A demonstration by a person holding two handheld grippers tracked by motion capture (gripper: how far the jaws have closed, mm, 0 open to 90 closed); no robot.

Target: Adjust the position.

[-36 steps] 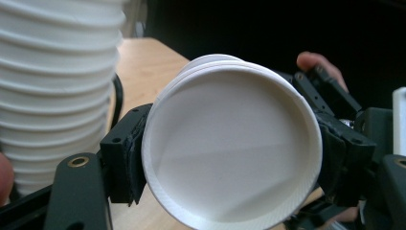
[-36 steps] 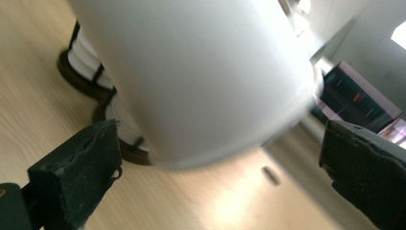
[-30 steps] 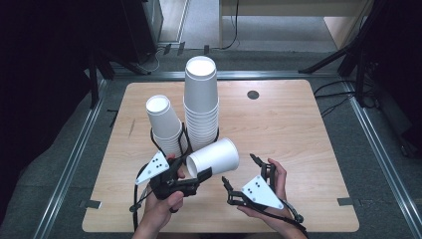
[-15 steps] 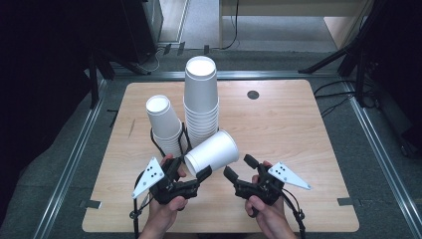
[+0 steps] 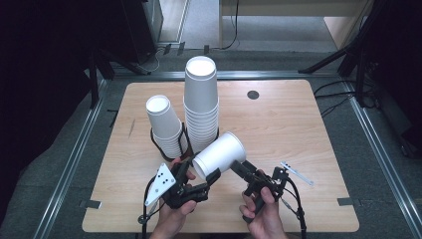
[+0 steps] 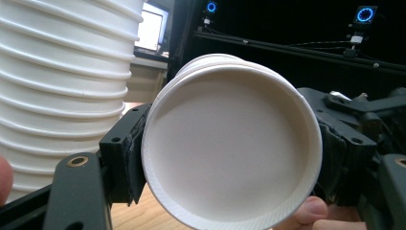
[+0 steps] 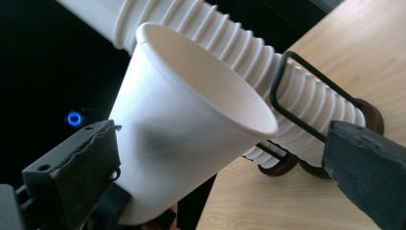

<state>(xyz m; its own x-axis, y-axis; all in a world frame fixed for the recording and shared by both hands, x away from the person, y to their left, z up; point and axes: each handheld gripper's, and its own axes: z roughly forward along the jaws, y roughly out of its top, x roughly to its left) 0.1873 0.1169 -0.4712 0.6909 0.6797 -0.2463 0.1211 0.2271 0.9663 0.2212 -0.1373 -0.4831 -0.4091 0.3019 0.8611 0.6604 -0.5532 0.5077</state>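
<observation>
The wooden table [image 5: 308, 124] carries two wire holders of upside-down paper cups: the tall stack [image 5: 201, 107] near the middle and the shorter stack [image 5: 165, 127] just beside it on the left. In front of them, lifted off the table and lying tilted with its mouth toward the far right, is the single cup [image 5: 219, 155] I am working with. My left gripper [image 5: 196, 183] has its jaws pinched on the cup's narrow base end; in the left gripper view the recessed bottom [image 6: 230, 143] sits squarely between the two black pads. My right gripper [image 5: 238, 168] stands spread wide, its jaws having just been opening, with the cup's wall [image 7: 177, 139] lying between the pads; I see no pad pressing it. I judge this cup to be very light, thin-walled and easy to crush or dent, and smooth enough to slide in a loose pinch. The rolled rim and the base ring look like its stiffest parts, so I would take hold there, gently, rather than squeeze the soft middle of the wall.
</observation>
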